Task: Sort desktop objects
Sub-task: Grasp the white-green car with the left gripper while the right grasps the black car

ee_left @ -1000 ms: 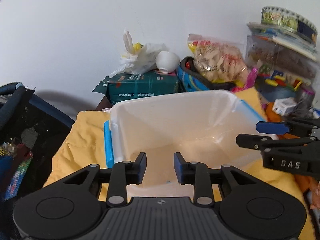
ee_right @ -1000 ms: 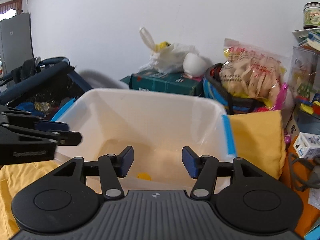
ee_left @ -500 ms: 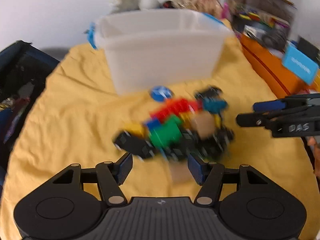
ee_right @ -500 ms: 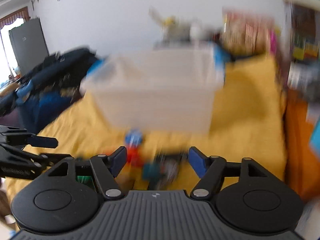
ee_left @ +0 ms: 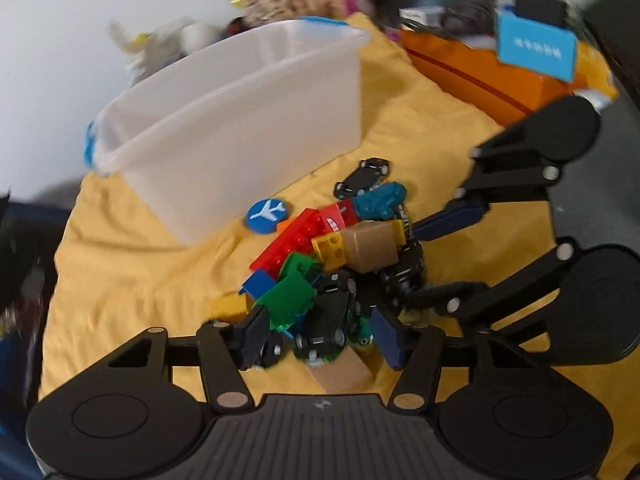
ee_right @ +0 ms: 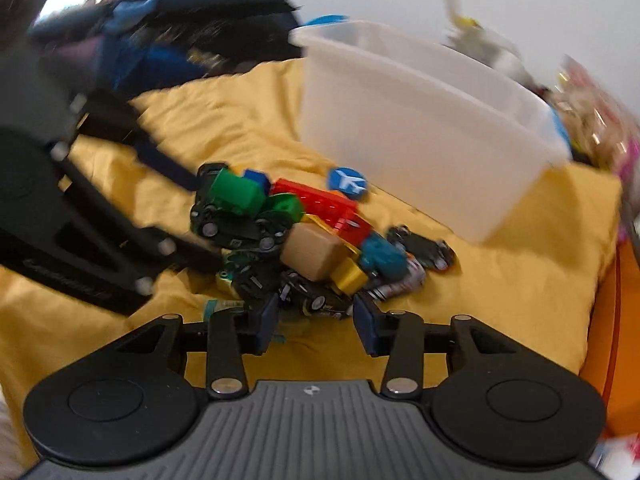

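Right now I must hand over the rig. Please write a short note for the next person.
Left gripper: open, low at the near edge of the toy pile, holding nothing.
Right gripper: open, also at the pile, empty.
The pile of bricks, toy cars and a wooden block lies on the yellow cloth, in front of the clear plastic bin. A blue airplane disc lies beside it.
Left: all the pile still needs sorting.
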The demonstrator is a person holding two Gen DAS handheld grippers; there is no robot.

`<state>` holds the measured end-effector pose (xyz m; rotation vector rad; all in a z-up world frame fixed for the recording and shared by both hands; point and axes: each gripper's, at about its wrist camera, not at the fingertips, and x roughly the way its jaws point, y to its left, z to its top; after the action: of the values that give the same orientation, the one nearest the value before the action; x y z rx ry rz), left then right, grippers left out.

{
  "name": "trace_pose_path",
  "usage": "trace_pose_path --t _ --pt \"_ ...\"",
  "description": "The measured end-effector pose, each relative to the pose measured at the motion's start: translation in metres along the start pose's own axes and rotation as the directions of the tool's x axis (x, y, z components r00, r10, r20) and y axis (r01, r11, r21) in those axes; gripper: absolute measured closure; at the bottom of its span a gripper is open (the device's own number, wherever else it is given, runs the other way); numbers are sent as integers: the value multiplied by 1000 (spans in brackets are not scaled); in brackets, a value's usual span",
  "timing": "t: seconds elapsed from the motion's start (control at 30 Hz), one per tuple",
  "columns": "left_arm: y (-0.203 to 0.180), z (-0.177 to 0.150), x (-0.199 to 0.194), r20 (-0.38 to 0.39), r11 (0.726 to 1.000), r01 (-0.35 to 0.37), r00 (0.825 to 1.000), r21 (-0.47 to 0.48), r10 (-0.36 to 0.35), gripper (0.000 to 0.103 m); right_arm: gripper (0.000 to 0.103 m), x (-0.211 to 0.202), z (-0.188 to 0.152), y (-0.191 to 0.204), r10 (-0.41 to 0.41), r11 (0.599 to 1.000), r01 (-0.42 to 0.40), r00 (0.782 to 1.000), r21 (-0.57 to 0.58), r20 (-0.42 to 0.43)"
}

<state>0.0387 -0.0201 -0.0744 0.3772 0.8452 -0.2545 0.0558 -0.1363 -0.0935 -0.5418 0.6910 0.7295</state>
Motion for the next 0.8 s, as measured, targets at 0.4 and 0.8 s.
trace_pose_path --t 0.4,0.8 --pt "10 -6 19 -62 986 152 987 63 -148 62 60 14 4 14 12 993 -15 1000 -118 -20" --pt "28 -7 12 14 986 163 987 -29 -163 81 69 13 -3 -1 38 995 -36 999 90 -22"
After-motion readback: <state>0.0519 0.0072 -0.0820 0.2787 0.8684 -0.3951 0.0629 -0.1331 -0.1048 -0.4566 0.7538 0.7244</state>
